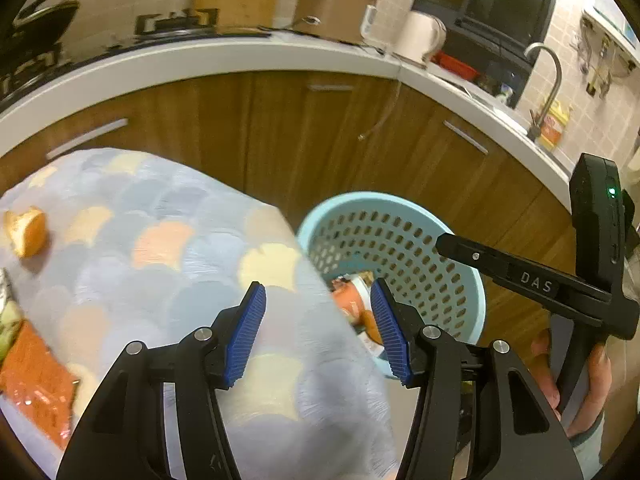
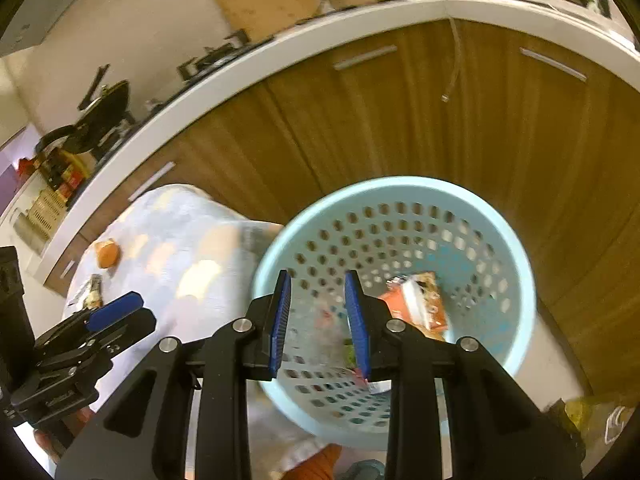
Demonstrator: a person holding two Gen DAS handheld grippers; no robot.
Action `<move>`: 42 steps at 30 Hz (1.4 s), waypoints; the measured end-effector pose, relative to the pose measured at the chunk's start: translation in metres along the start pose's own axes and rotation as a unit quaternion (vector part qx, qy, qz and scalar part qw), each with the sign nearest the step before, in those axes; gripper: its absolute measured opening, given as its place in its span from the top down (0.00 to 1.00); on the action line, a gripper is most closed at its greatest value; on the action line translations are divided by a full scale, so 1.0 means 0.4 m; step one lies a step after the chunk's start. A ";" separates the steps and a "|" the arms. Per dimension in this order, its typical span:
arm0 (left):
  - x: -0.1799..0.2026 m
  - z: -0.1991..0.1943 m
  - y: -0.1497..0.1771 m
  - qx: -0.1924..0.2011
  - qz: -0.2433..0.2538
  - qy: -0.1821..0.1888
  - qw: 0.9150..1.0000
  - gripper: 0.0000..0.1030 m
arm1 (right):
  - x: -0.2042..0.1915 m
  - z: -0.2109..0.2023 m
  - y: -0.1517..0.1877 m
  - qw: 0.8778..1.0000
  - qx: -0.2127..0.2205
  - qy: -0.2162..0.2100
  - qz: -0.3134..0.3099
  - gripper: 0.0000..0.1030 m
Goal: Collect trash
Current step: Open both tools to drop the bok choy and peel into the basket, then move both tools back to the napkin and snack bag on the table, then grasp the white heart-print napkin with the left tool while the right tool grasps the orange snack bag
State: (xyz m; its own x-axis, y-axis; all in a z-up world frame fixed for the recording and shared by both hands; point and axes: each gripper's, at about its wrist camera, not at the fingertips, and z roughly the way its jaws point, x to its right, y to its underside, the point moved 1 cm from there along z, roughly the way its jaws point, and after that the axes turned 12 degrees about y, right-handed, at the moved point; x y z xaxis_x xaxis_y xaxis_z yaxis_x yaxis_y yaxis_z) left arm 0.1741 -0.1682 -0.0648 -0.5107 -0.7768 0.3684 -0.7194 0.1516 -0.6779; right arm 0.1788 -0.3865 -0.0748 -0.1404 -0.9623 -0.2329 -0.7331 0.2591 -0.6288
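Note:
A light blue perforated bin (image 2: pixel 500 240) stands on the floor by the table; it also shows in the left wrist view (image 1: pixel 400 240). An orange wrapper (image 2: pixel 416 300) and other scraps lie inside it. My right gripper (image 2: pixel 318 316) is open and empty above the bin's near rim. My left gripper (image 1: pixel 320 332) is open and empty above the table's right edge. On the patterned tablecloth (image 1: pixel 160 240) lie an orange peel (image 1: pixel 27 232), an orange wrapper (image 1: pixel 36 384) and a greenish scrap (image 1: pixel 8 320). The peel (image 2: pixel 107 254) and a foil scrap (image 2: pixel 90 292) show in the right wrist view.
Wooden cabinets (image 1: pixel 280 132) with a white countertop (image 1: pixel 200 60) run behind. On it stand a pot (image 1: pixel 332 8), a kettle (image 1: pixel 420 36) and a tap (image 1: pixel 548 80). A yellow bag (image 2: pixel 592 416) lies on the floor, right of the bin.

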 end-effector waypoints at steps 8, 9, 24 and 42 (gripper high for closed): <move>-0.084 -0.144 0.006 0.046 -0.030 -0.023 0.998 0.51 | -0.179 -0.025 0.004 0.998 0.016 -0.036 -0.058 0.76; -0.099 -0.164 0.007 0.052 -0.035 -0.029 0.998 0.51 | -0.208 -0.025 0.006 0.997 0.016 -0.042 -0.067 0.75; -0.414 -0.459 0.066 0.115 -0.118 -0.145 0.976 0.47 | -0.577 0.023 0.114 0.977 0.010 -0.118 -0.177 0.75; -0.628 -0.337 0.063 0.011 -0.090 -0.107 0.990 0.40 | -0.614 0.096 0.158 0.974 -0.008 -0.128 -0.189 0.53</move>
State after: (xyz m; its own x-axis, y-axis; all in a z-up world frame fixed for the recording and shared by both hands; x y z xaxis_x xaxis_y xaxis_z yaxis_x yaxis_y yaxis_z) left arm 0.2208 0.1132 -0.0888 -0.2618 -0.9018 0.3439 -0.7779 -0.0137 -0.6283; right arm 0.1925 -0.1305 -0.0860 0.3104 -0.9363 -0.1645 -0.7106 -0.1136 -0.6944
